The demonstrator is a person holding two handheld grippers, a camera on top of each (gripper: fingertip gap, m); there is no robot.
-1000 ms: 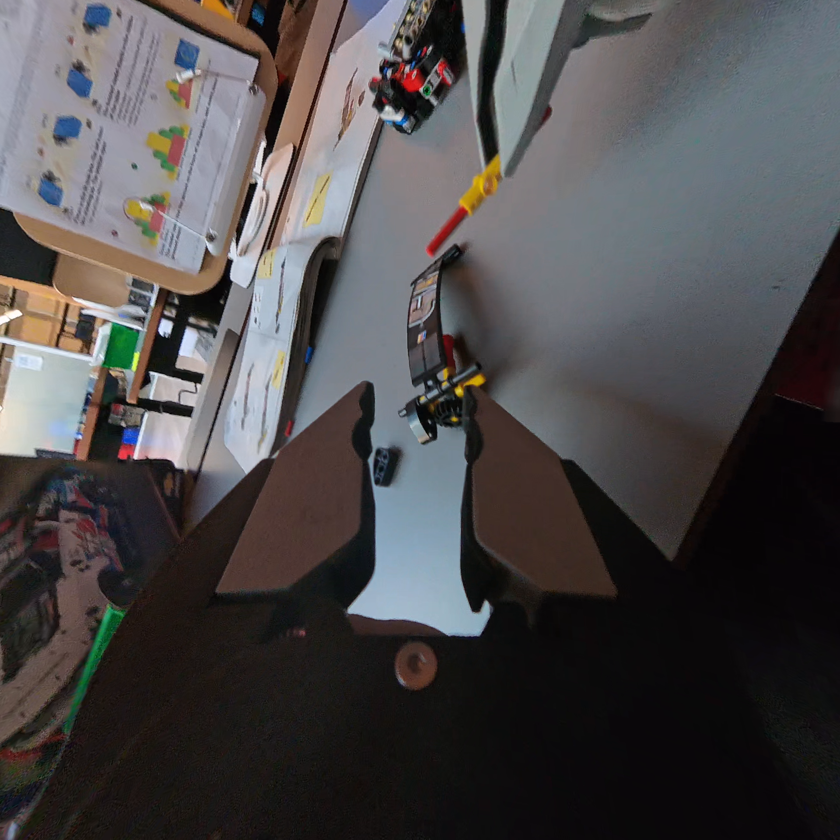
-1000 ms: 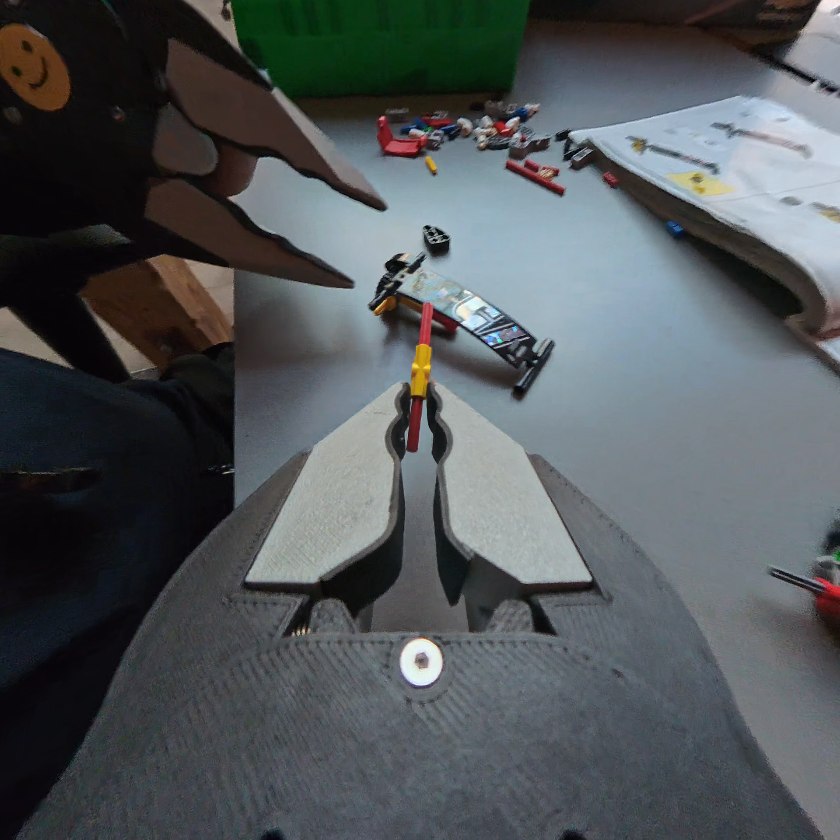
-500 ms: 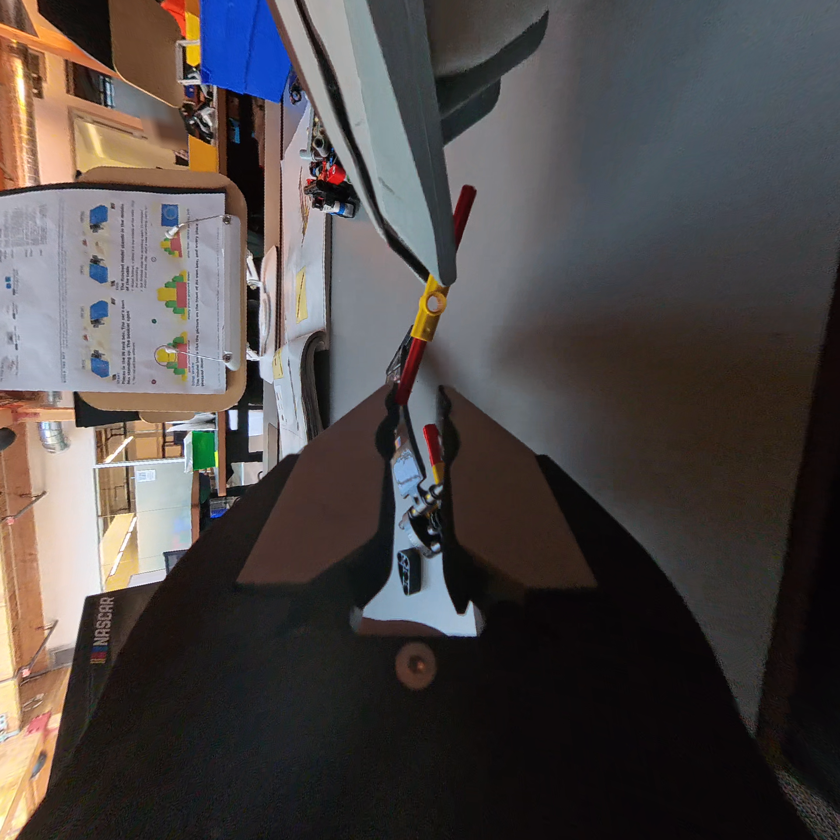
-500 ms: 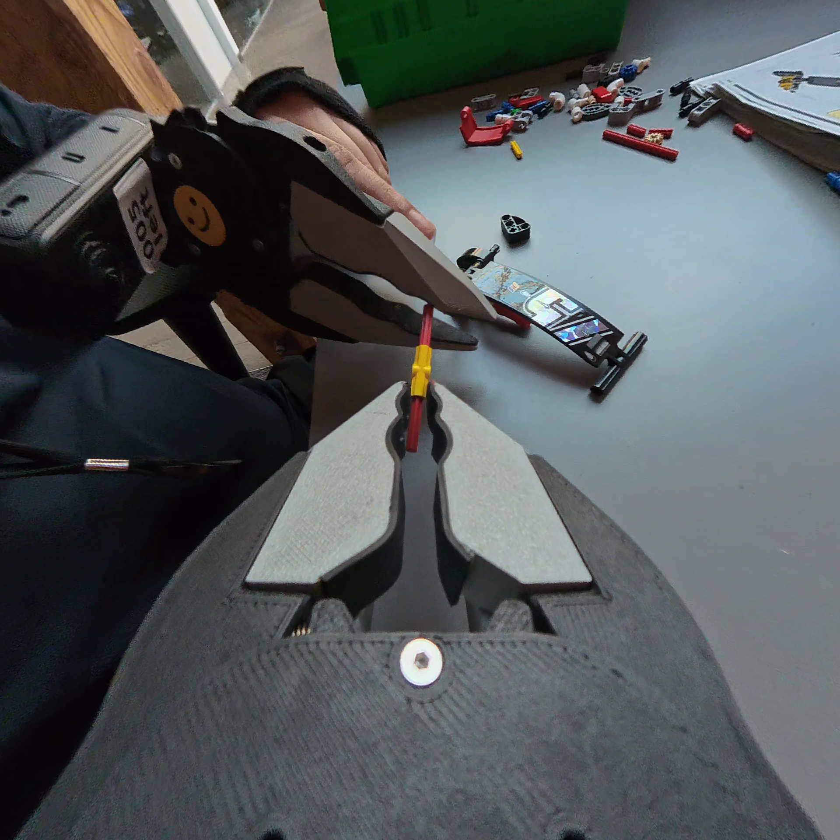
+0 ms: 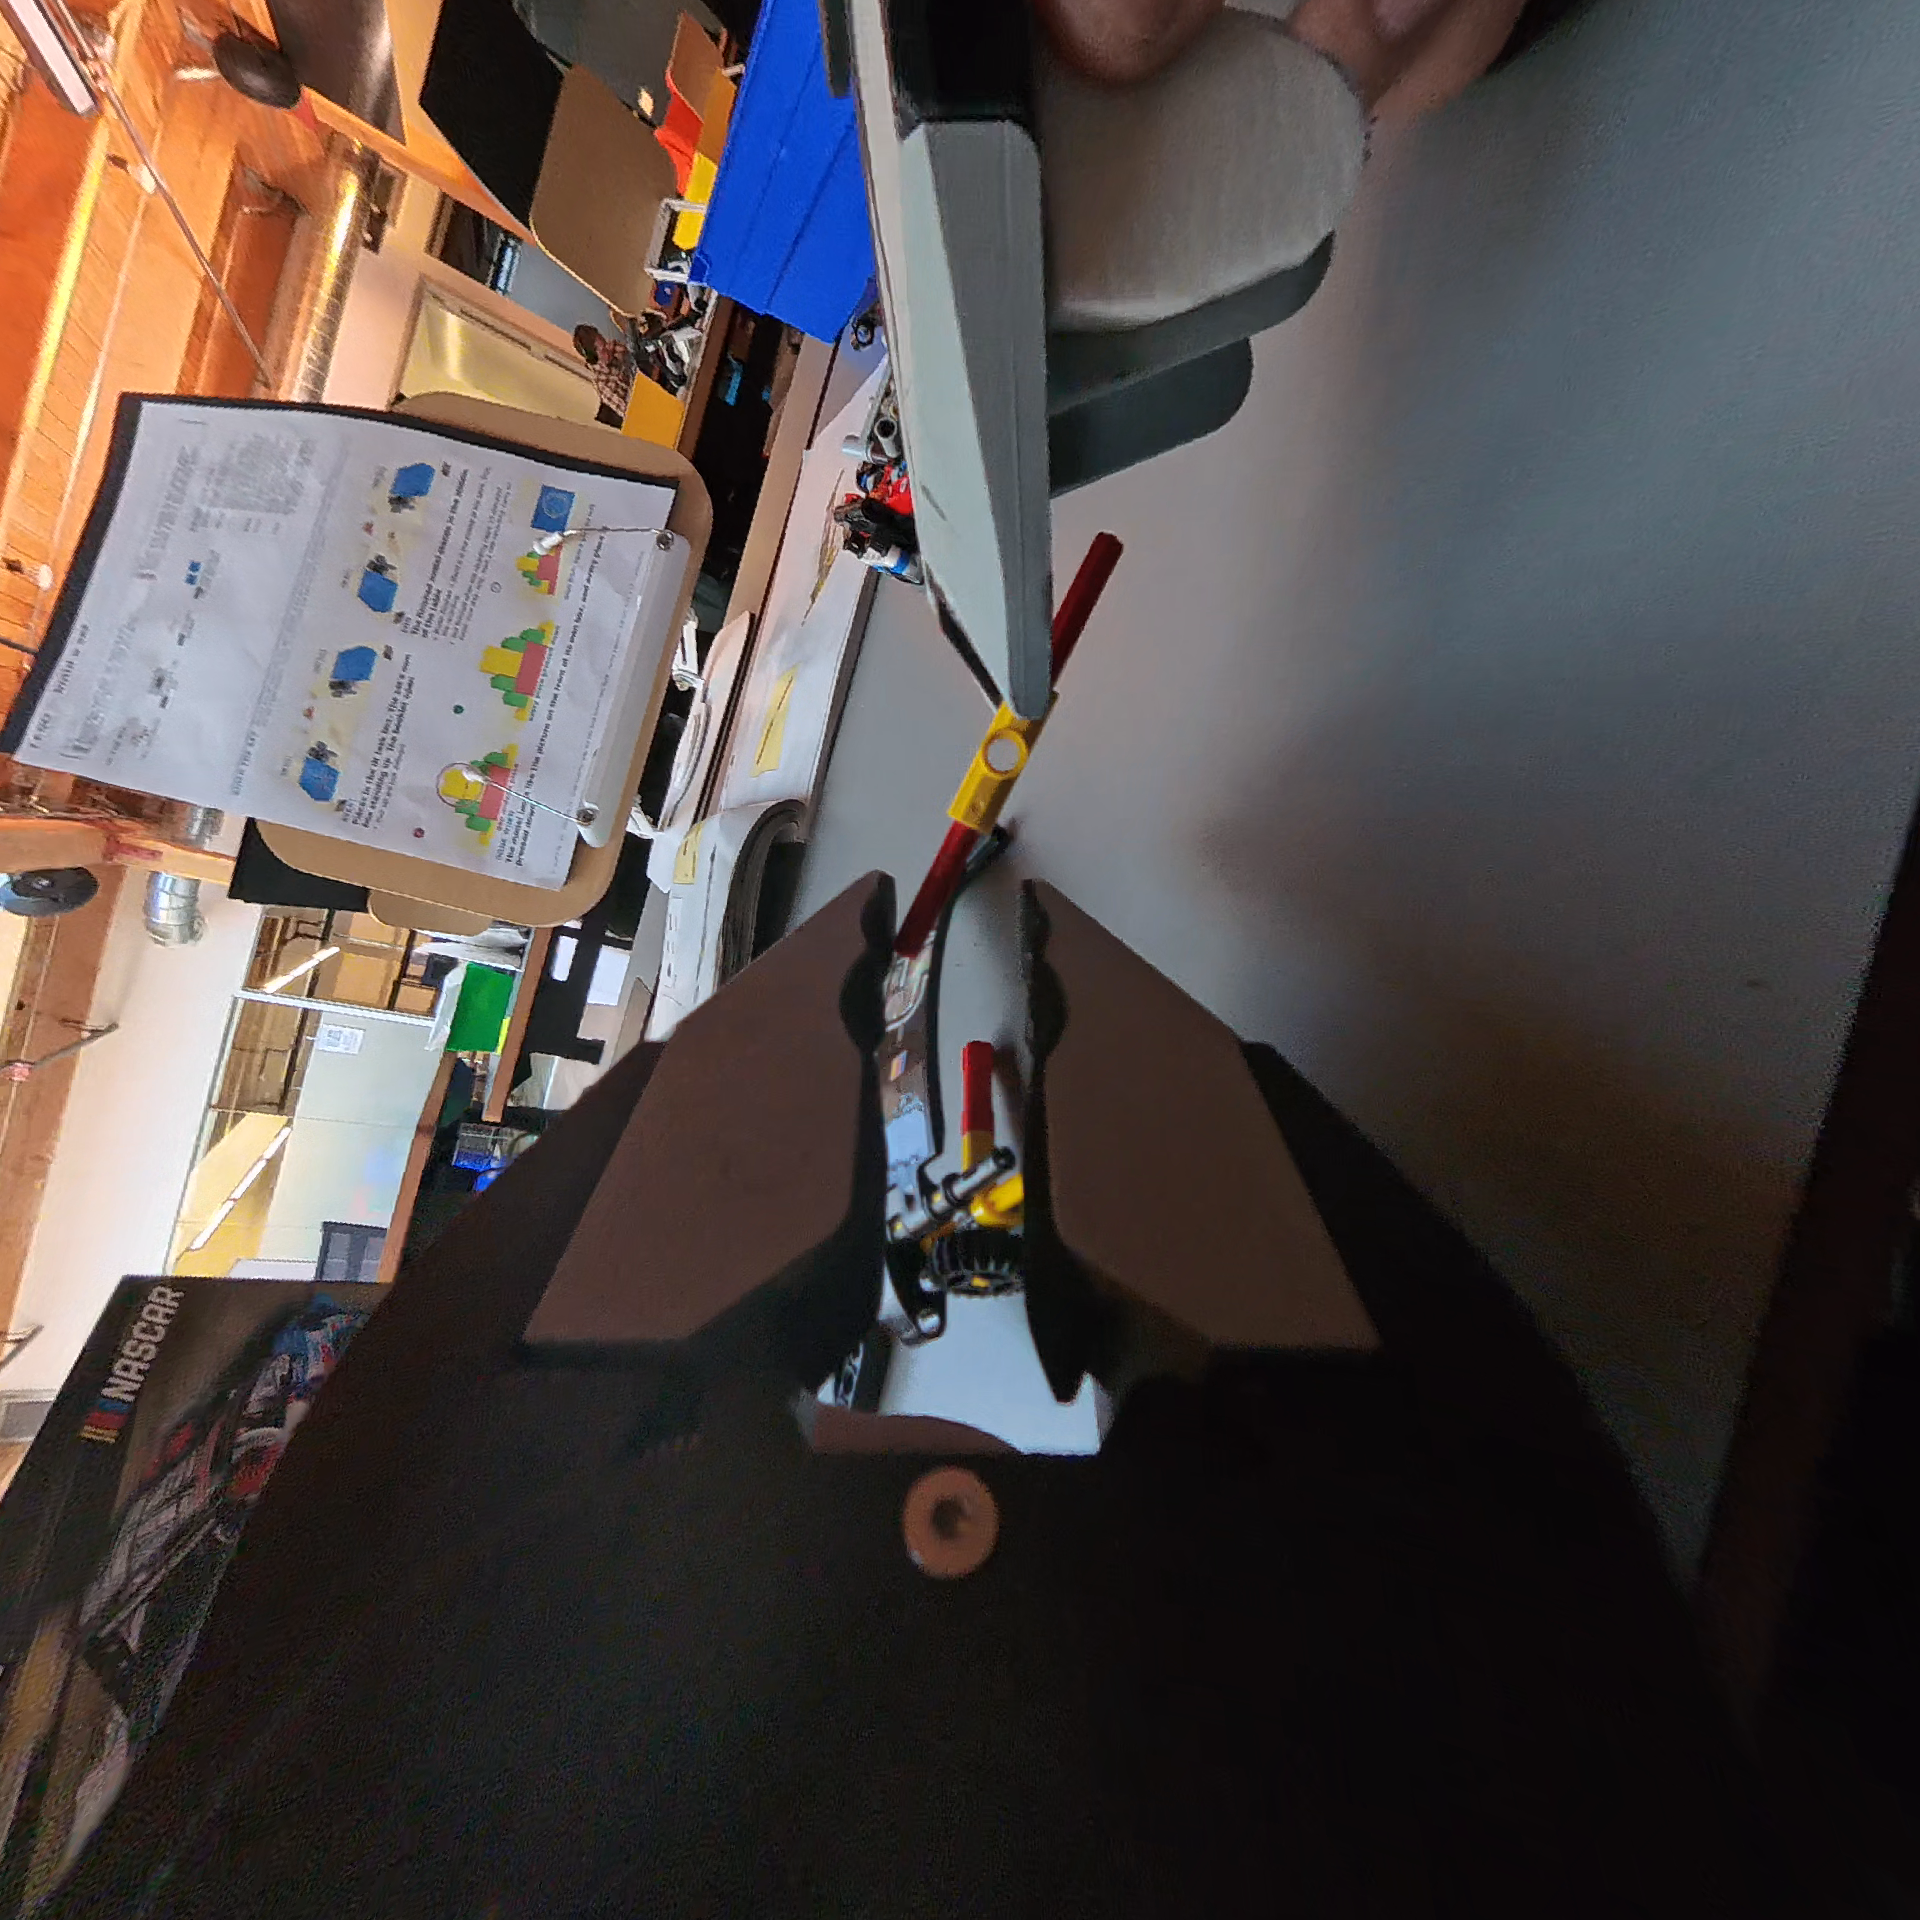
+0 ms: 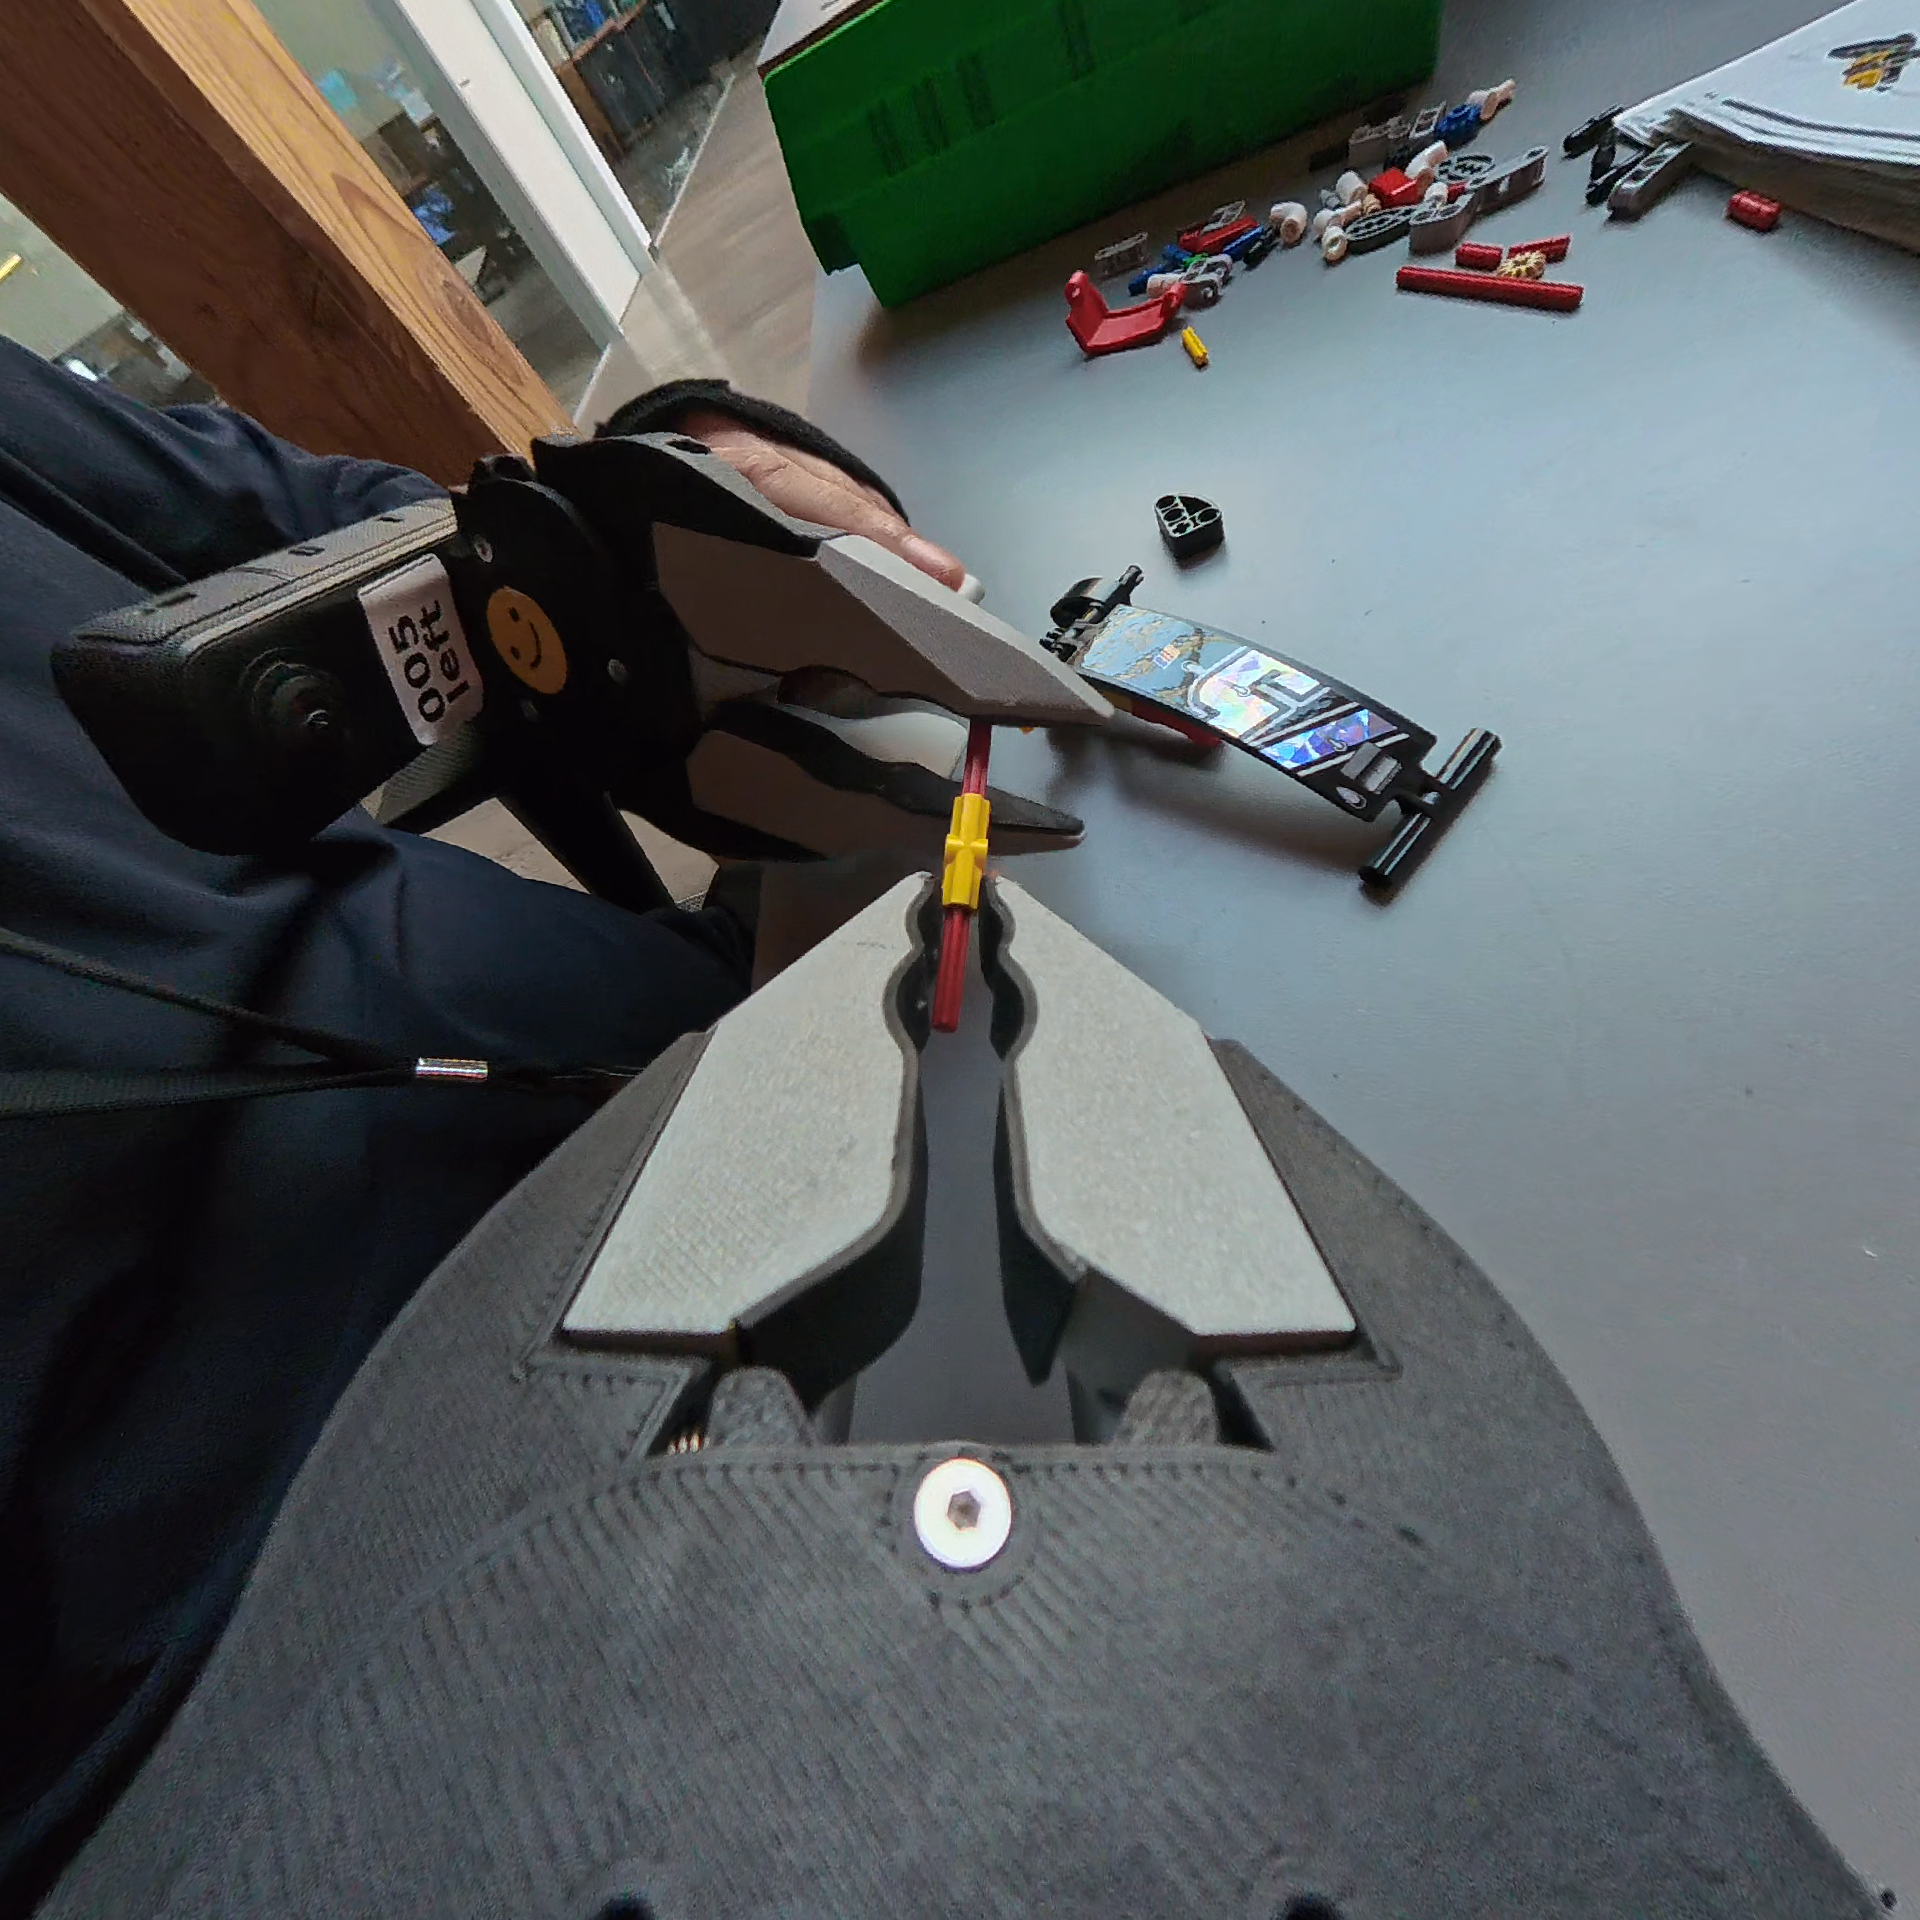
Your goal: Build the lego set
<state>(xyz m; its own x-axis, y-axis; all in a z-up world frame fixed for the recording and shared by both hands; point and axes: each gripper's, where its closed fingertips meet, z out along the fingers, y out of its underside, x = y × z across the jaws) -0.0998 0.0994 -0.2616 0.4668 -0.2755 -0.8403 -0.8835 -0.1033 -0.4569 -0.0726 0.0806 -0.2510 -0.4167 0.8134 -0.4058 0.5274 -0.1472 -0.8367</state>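
My right gripper is shut on a red axle that carries a yellow connector just past its fingertips. It holds the axle above the grey table. My left gripper is open, and the axle's far end reaches in between its two fingers. In the left wrist view the axle ends close to the left finger of my left gripper, with a gap to the other finger. A black curved panel assembly lies on the table beyond; it also shows through the jaw gap.
A small black piece lies near the assembly. A green bin, a pile of loose pieces and an instruction booklet are at the back. A clipboard with a printed sheet stands behind the table. My two grippers' fingertips are within a few centimetres of each other.
My left gripper has come up from the table to the axle's free end and its jaws have narrowed around it. My right gripper has stayed shut on the axle throughout.
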